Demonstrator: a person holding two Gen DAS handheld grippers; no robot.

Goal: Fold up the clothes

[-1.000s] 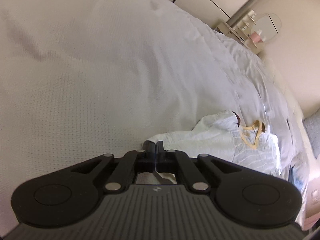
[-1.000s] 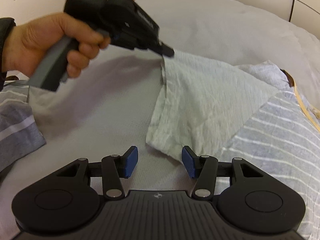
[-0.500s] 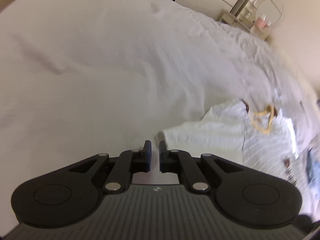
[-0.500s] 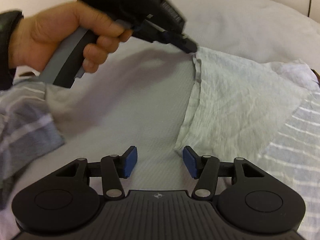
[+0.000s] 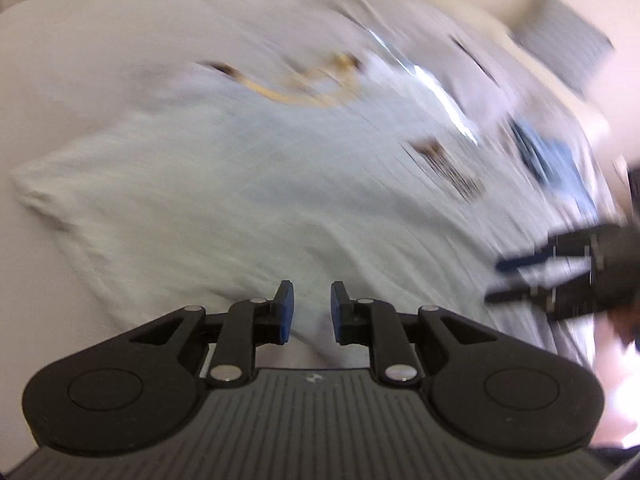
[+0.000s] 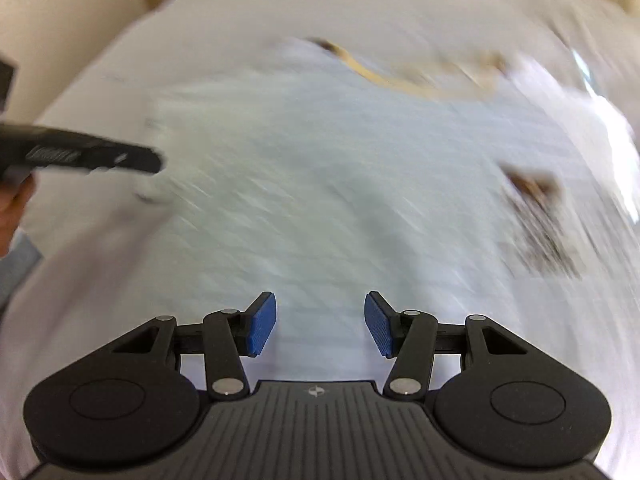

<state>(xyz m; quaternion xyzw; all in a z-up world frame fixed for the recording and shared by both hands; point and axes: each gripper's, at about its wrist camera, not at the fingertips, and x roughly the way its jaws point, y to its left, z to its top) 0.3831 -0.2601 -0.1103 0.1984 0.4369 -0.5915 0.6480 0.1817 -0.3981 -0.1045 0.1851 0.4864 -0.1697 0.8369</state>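
A pale blue striped shirt (image 5: 280,184) with a yellow collar trim (image 5: 304,92) lies spread on the white bed, one sleeve folded across its body. It also fills the right wrist view (image 6: 340,184). My left gripper (image 5: 310,312) is open and empty just above the shirt's near edge. My right gripper (image 6: 320,322) is open and empty over the shirt's lower part. The right gripper shows at the right of the left wrist view (image 5: 560,284); the left gripper shows at the left of the right wrist view (image 6: 80,156). Both views are motion-blurred.
The white bedspread (image 5: 80,60) surrounds the shirt. A grey pillow (image 5: 560,56) lies at the far right by the wall. A dark printed patch (image 6: 536,216) marks the shirt's front. A grey striped garment (image 6: 16,268) peeks in at the left edge.
My left gripper has let go of the sleeve and opened, and it has swung toward the shirt. Both grippers have moved over the shirt body. The folded sleeve lies flat.
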